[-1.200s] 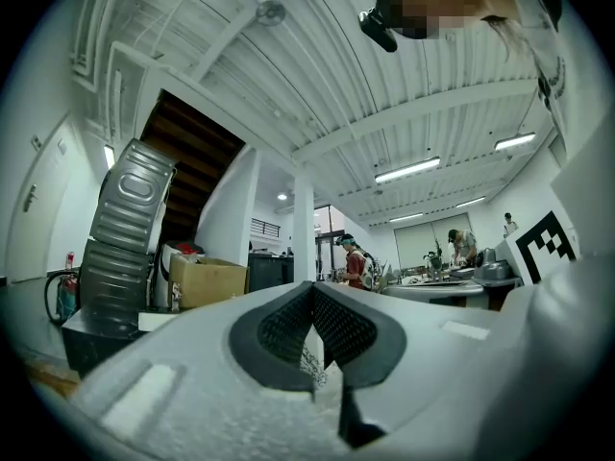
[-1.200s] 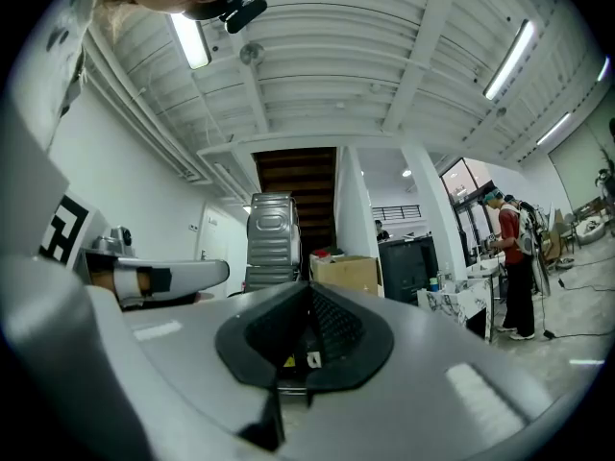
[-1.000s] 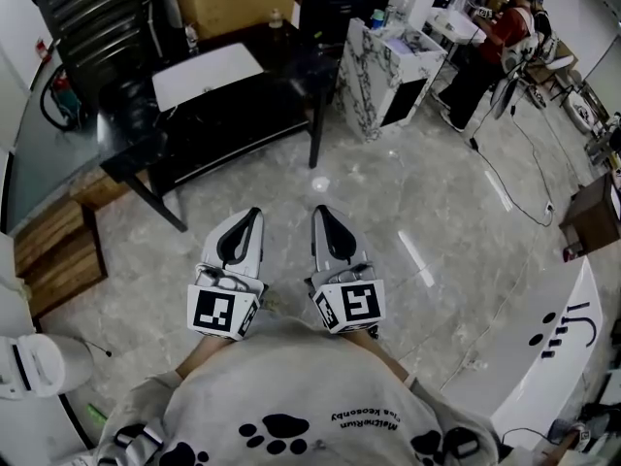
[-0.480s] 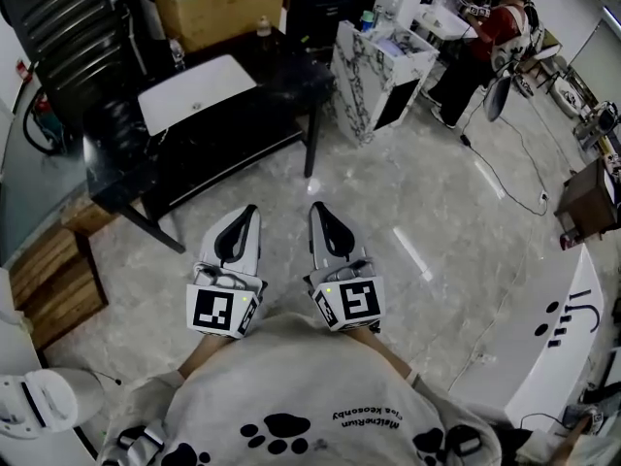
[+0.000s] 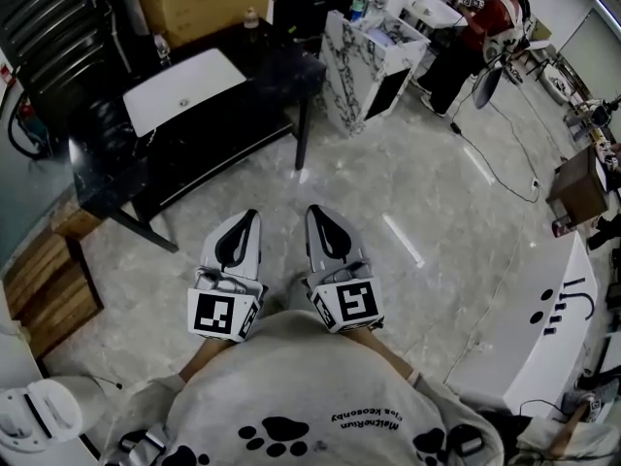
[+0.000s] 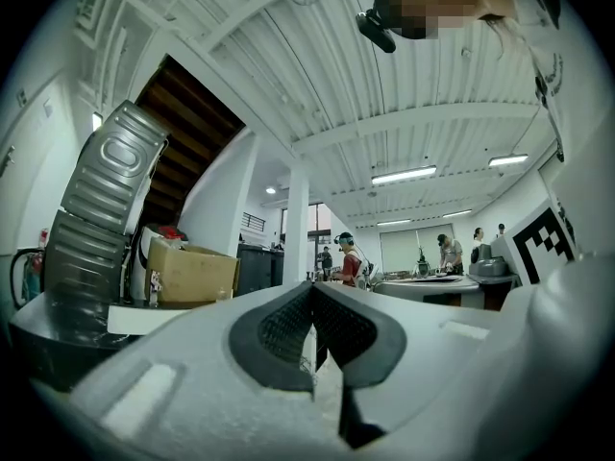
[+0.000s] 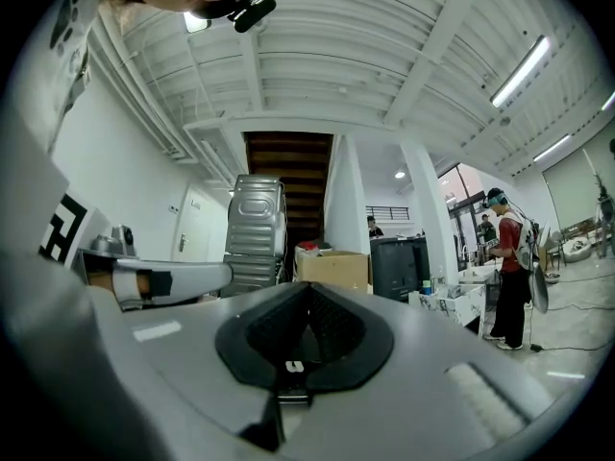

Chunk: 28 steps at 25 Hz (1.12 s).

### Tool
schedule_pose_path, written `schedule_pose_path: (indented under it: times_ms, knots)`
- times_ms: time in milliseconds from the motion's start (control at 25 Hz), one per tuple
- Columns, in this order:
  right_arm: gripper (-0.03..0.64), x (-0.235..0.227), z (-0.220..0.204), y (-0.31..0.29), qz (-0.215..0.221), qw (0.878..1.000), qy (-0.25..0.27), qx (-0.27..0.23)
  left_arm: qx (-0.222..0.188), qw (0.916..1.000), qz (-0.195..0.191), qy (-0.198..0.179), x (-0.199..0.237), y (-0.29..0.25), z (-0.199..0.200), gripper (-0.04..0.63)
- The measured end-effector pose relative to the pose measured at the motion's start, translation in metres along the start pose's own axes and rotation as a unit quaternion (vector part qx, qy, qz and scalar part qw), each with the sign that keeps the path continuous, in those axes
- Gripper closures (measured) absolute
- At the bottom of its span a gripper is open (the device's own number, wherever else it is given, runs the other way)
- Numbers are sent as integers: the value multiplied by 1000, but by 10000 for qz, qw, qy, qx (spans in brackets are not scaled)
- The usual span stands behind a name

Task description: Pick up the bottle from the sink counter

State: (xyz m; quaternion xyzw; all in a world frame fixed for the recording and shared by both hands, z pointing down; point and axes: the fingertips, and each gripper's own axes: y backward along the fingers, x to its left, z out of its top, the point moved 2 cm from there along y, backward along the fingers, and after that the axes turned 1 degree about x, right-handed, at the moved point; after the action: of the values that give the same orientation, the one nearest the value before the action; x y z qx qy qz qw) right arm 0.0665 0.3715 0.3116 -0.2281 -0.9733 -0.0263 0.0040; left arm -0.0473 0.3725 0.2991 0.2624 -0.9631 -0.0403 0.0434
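Honestly you're at square one here: nothing is picked up yet and the whole reach-and-grab is ahead of you. Your left tool (image 5: 249, 216) and right tool (image 5: 315, 212) are both held close in front of your body over the marble floor (image 5: 388, 192), pointing forward, side by side. Both gripper views show the jaws clenched together with nothing between them, so both tools are empty. The black bench (image 5: 281, 66) with the white sink basin (image 5: 184, 90) is well apart from both tools, up and to the left in the head view. The likeliest target, going by the task, is the small bottle (image 5: 250, 16) standing upright at the bench's far edge, just beside the cardboard box (image 5: 209, 0). Heads up though, there's a second small bottle (image 5: 160, 49) behind the basin's left end, and I can't tell which one is meant. What's left, as I read it: close the gap to the bench, open one tool, line it up on the bottle, clamp and lift. On containers: the basin looks empty apart from a dark drain spot. The cardboard box is open on top with something showing at its left end, too small to name. The marble-patterned cabinet (image 5: 374, 61) to the right has a few small containers on top, but that's not the bench you're facing.
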Motion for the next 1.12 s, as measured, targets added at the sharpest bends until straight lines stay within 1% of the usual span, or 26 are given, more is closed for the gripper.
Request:
schedule_pose_path:
  times_ms: [120,320,480,640,840,1120]
  knots:
    - [617,-2,0,-8,63,10000,31,-2,10,10000,17,10,3,-5,-3,597]
    - [617,-8,0,-32,219,9997,16,-55,0,9999,148,-7,17,-20,-5,597]
    - [617,-20,-9,-52,273,9996,-103,36,134,9997,222,24,26,-38,-12,597]
    - [617,-38,-17,-76,295,9993,-169,125,221,9994,268,71,37,-65,-20,597]
    - [617,-66,-12,-113,301,9994,-122,72,203,9992,335,66,53,-103,-20,597]
    - [617,-100,-4,-159,506,9986,-126,-5,175,9983,561,64,70,-152,-15,597]
